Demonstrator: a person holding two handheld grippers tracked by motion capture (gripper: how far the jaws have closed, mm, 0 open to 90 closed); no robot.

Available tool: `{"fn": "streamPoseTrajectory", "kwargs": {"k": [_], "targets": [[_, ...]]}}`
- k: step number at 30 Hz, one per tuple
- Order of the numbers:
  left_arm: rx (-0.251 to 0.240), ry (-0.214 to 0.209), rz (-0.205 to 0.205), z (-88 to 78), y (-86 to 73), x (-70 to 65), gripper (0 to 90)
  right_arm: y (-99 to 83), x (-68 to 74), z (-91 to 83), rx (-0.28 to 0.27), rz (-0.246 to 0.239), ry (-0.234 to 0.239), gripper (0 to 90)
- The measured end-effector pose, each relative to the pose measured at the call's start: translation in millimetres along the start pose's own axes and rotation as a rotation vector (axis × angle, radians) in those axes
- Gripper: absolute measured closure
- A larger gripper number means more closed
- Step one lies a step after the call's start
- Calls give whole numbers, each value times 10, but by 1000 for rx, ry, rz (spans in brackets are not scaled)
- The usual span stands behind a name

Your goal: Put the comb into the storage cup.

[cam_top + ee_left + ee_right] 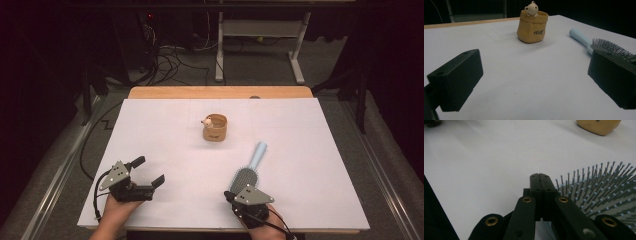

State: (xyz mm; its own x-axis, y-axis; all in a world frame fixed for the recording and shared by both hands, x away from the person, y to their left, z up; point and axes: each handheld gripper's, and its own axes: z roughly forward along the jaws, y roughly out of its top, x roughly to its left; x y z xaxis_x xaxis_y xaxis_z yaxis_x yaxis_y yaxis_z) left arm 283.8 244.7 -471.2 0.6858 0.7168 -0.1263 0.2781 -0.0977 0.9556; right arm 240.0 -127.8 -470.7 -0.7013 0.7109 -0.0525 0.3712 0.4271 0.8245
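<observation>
right gripper, jaws pressed together, sits at the bristle end of the hairbrush; left gripper, jaws apart, rests well left of it.

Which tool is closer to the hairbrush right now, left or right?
Right. The right tool, jaws shut, sits at the bristle head of the hairbrush. The left tool, jaws open, rests well off to the brush's left across the white table.

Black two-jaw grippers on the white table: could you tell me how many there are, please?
2. The left gripper rests near the table's front-left corner, jaws open. The right gripper sits at the front right, jaws shut, beside the pale blue bristled hairbrush.
</observation>
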Motion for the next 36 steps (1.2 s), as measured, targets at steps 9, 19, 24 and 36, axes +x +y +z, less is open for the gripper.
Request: {"fn": "streamPoseTrajectory", "kwargs": {"k": [9,19,24,36], "targets": [[-4,-2,-4,-4,7,0,6,-53,-107,-136,-11,4,-26,900],[-3,-8,-12,9,14,10,6,-109,-235,-259,-5,18,-62,900],[-1,-8,-22,17,20,18,7,-142,-317,-310,-3,33,-79,900],[24,-9,-23,37,29,32,15,-244,-432,-428,21,48,-105,900]]}}
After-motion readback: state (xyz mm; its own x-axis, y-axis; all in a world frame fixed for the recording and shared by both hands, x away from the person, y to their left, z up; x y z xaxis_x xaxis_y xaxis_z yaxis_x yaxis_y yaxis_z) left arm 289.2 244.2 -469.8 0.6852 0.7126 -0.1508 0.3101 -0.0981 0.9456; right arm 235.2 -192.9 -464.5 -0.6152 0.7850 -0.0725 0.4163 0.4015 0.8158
